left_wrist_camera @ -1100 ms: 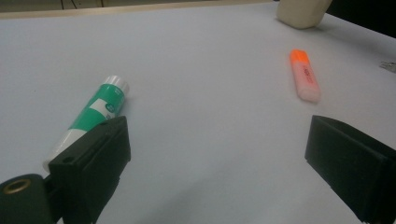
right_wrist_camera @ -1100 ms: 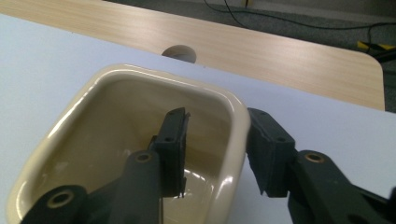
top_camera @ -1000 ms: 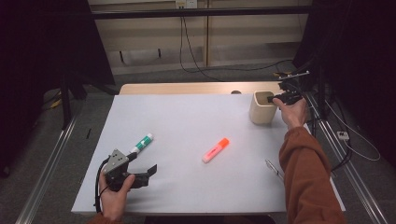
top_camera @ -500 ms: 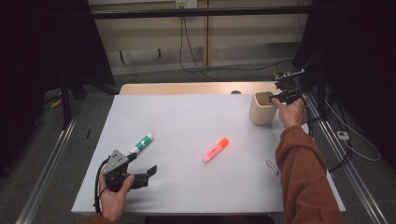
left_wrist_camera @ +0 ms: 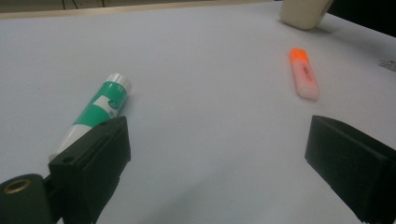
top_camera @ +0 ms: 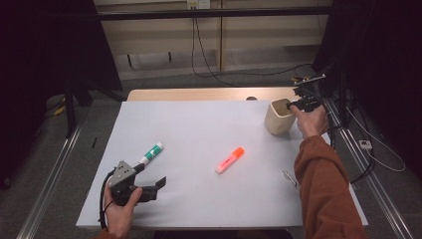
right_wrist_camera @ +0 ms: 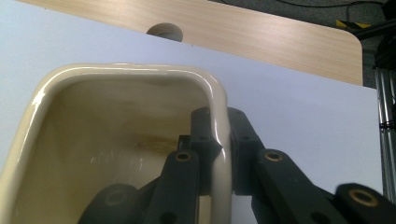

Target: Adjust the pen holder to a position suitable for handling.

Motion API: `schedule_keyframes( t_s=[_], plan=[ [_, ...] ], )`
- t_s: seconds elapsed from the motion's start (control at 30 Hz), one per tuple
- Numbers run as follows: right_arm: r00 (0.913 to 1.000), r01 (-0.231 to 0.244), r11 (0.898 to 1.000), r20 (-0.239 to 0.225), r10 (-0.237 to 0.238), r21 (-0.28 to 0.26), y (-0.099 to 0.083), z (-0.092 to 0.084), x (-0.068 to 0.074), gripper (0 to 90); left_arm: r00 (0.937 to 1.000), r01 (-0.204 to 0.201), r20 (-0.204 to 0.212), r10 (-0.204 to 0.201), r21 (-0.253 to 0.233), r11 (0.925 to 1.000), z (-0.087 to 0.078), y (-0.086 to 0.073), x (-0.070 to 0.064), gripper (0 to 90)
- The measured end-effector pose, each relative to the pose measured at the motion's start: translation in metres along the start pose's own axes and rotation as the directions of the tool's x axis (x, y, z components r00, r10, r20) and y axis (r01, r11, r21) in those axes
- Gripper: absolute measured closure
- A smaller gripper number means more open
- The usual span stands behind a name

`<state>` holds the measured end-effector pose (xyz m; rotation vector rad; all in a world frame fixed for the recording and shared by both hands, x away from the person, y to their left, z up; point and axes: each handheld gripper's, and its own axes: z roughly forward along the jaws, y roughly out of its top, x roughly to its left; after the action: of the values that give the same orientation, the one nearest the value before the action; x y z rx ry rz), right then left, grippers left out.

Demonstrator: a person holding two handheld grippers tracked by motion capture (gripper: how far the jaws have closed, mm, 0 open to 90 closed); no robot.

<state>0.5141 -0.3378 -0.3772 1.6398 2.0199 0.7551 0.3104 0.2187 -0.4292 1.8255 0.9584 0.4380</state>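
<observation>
A beige ceramic cup (top_camera: 278, 117) stands at the table's far right. My right gripper (top_camera: 298, 105) reaches it from the right. In the right gripper view, the right gripper (right_wrist_camera: 219, 126) has one jaw inside and one outside the cup (right_wrist_camera: 116, 140); the jaws have just been closing and now pinch the wall. My left gripper (top_camera: 151, 175) rests open near the front left edge, with nothing between its jaws (left_wrist_camera: 219, 154). A green and white tube (top_camera: 151, 153) (left_wrist_camera: 100, 114) lies just beyond its left jaw. An orange highlighter (top_camera: 230, 160) (left_wrist_camera: 304, 74) lies mid-table.
A small metal item (top_camera: 290, 178) lies by the right sleeve. The white mat (top_camera: 199, 129) ends at a wooden strip (top_camera: 199, 94) with a cable hole (top_camera: 252, 98). Metal rails and cables run along both sides of the table.
The right hand has shifted slightly at the cup's rim. The left hand, the tube and the highlighter have stayed where they were.
</observation>
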Motion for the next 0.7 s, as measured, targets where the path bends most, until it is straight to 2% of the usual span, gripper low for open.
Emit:
schedule_keyframes(
  t_s=[0.13,0.17,0.33,0.43,0.57,0.67,0.7],
  plan=[
    [0.9998,0.017,1.0,0.002,-0.017,-0.017,-0.001,-0.005,0.003,83.6,1.0,-0.001,0.0,0.001,-0.006,1.0,-0.002,0.0,-0.002,6.6],
    [0.9996,0.022,0.999,-0.014,-0.022,-0.033,-0.001,-0.012,0.006,83.7,1.0,-0.002,0.002,0.002,-0.008,1.0,-0.003,0.0,-0.003,6.6],
    [0.9984,0.043,0.997,-0.033,-0.045,-0.066,0.0,-0.026,0.014,83.7,0.9998,-0.018,0.006,0.018,-0.009,0.9998,-0.005,0.0,-0.006,6.6],
    [0.9948,0.072,0.993,-0.064,-0.079,-0.097,0.001,-0.037,0.019,83.7,0.9998,-0.021,-0.008,0.02,-0.01,0.9997,-0.005,0.001,-0.005,6.6],
    [0.9909,0.085,0.989,-0.093,-0.097,-0.123,-0.001,-0.042,0.023,83.7,0.9998,-0.019,-0.009,0.019,-0.009,0.9998,-0.006,0.0,-0.005,6.6],
    [0.9824,0.119,0.983,-0.127,-0.137,-0.139,-0.003,-0.045,0.031,83.7,0.9997,-0.021,-0.009,0.021,-0.007,0.9997,-0.006,0.0,-0.005,6.6],
    [0.9824,0.119,0.983,-0.127,-0.137,-0.139,-0.003,-0.045,0.031,83.7,0.9998,-0.016,-0.008,0.016,-0.008,0.9998,-0.005,0.0,-0.005,6.6]
  ],
)
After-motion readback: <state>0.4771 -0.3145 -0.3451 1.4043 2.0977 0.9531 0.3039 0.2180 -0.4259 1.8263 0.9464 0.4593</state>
